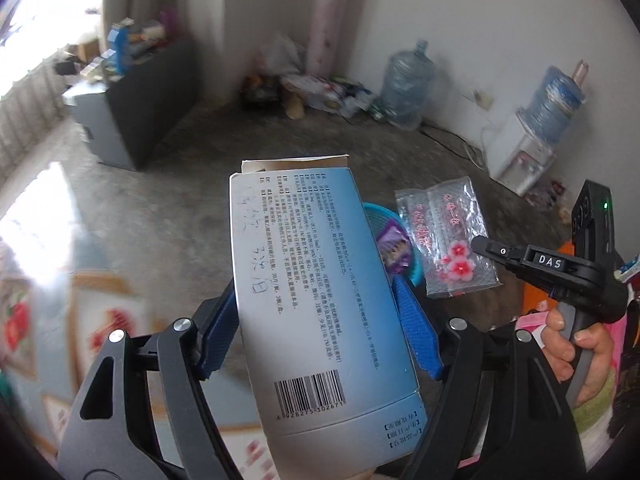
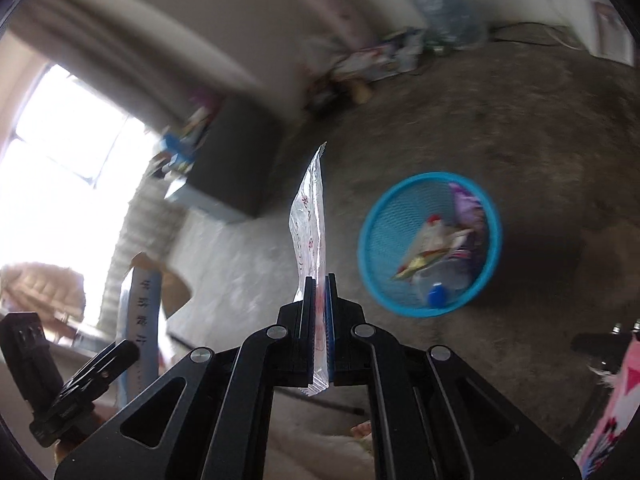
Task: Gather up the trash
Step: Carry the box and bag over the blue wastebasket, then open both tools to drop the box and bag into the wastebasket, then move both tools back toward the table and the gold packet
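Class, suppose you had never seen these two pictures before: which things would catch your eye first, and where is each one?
First, the pale blue printed box filling the middle of the left wrist view, clamped between the left gripper pads. Next, the clear plastic wrapper standing edge-on in the shut right gripper. Then the bright blue mesh basket on the grey floor, already holding wrappers and a bottle.

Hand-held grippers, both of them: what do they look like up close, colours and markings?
Left hand-held gripper: black angular link arms with round silver pivot pins, and blue textured finger pads. Right hand-held gripper: the same black links and silver pins, with narrow black fingers; from the left wrist view its side carries a white "DAS" label and a small green light behind. No sleeve is visible.
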Demonstrator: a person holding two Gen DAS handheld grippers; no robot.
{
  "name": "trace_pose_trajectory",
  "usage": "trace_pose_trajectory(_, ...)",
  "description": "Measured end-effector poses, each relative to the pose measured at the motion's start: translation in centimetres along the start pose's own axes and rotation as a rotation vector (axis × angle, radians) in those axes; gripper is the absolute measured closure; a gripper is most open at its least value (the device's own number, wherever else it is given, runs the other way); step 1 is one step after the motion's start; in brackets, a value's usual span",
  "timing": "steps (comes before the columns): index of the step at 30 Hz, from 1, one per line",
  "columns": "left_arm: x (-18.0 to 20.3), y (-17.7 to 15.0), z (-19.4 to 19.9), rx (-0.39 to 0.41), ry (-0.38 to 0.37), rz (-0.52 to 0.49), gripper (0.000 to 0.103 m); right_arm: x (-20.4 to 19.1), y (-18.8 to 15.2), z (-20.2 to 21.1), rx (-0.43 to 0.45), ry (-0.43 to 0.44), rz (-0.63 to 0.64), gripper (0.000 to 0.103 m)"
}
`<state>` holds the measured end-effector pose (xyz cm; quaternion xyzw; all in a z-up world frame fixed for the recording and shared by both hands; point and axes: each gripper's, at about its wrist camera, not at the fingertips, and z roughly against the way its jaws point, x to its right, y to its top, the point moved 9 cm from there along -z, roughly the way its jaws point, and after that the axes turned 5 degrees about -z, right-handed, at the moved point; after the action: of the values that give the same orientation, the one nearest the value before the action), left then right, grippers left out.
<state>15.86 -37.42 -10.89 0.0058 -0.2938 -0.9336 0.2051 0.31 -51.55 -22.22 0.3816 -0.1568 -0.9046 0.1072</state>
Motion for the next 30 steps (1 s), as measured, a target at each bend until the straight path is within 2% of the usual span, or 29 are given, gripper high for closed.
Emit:
trace_pose_trajectory(6,3.1,2.0,-7.6,-0.107,-0.111,-0.022,0.033,5.7,1.7,-2.5,0.002,-0.084,-0.129,0.098)
trace_pose_trajectory(12,5.9,4.6,-15.0,-0.181,-0.194,-0.032,0.031,9.0,4.2,-7.8,-0.007,-0.068,-0.239,0.097)
trace_pose_trajectory(14,6.3,5.3,-17.7,-0.201,-0.197,-0.017,0.022,11.4,5.1,-10.8,-0.030,-0.095,-0.292,0.095)
trace_pose_trajectory(15,6.3,5.5,-18.8,-0.208,-0.191,-0.005,0.021,12.3,5.5,-12.2,-0.042,-0.095,-0.311,0.092)
trace_pose_trajectory(17,6.1,5.4,-20.6,-0.232,-0.184,0.030,0.021,14.2,5.3,-14.4,-0.078,-0.119,-0.349,0.065)
trace_pose_trajectory(18,6.0,5.3,-21.0,-0.243,-0.182,0.048,0.021,15.3,5.1,-15.1,-0.083,-0.161,-0.378,0.065)
trace_pose_trajectory(21,5.9,5.3,-20.4,-0.222,-0.209,0.087,0.021,16.1,4.4,-15.5,-0.070,-0.166,-0.382,0.062)
trace_pose_trajectory(22,5.9,5.3,-19.9,-0.214,-0.219,0.086,0.021,16.2,4.2,-15.2,-0.059,-0.171,-0.385,0.058)
trace_pose_trajectory(25,5.3,5.6,-17.8,-0.176,-0.211,0.068,0.021,15.9,3.8,-14.1,-0.031,-0.174,-0.378,0.056)
trace_pose_trajectory(30,4.1,6.2,-13.2,-0.100,-0.216,0.087,0.021,12.8,3.8,-11.1,0.023,-0.194,-0.288,0.056)
